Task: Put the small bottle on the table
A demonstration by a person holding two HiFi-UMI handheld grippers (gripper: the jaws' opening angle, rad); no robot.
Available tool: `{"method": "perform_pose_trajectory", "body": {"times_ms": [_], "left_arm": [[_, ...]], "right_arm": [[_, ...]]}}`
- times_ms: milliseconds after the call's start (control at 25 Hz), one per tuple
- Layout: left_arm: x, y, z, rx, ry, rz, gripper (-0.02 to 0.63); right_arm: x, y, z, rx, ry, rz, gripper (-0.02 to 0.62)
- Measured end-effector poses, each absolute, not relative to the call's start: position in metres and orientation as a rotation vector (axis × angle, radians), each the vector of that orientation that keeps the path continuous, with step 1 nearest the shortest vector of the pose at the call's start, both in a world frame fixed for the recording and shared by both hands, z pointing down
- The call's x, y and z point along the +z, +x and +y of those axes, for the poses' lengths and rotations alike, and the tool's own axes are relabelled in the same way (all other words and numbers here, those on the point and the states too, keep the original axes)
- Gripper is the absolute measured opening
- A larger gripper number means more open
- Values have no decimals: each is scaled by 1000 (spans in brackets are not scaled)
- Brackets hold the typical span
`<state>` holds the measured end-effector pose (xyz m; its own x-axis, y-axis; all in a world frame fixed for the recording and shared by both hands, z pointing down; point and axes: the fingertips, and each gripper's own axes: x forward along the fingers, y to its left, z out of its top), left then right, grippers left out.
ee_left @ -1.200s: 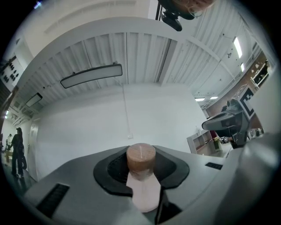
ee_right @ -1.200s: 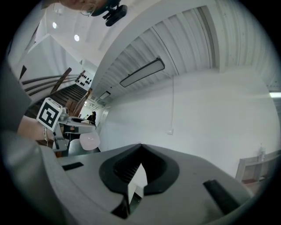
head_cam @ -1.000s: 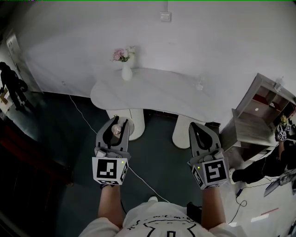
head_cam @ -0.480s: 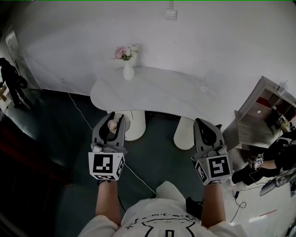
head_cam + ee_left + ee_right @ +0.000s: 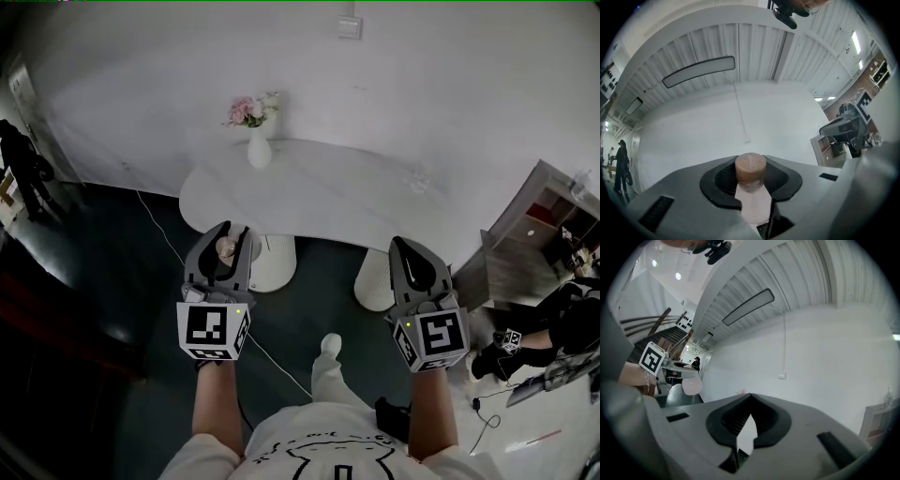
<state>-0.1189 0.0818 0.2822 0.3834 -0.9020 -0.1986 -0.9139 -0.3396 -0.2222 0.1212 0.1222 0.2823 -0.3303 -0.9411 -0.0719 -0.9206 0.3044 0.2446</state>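
We are clamping the small bottle point(image 5: 751, 178) (cork-stoppered) between the jaws of the left gripper point(image 5: 231, 234), while the right gripper point(image 5: 405, 246) is riding closed and empty. The bottle is hanging over the floor, short of the white table point(image 5: 328, 192) ahead. We are judging the approach and set-down as not yet done.

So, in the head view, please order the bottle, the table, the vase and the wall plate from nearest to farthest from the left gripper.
1. Bottle: between the jaws of the left gripper.
2. Table: just ahead, its near edge past the jaws.
3. Vase: at the table's far left.
4. Wall plate: high on the wall behind the table.
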Motion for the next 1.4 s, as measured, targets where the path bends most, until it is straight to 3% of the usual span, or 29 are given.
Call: {"method": "perform_pose_trajectory", "body": {"times_ms": [720,1400], "left_arm": [[281,-98,-106,-13,-2308,1699,117],[335,-126,-268,-81,-2279,1897,117]], "right_arm": [[285,140,-91,-303,1648,-2578,-8],[332,86,-277,-272,1341,-2657,-8]]}}
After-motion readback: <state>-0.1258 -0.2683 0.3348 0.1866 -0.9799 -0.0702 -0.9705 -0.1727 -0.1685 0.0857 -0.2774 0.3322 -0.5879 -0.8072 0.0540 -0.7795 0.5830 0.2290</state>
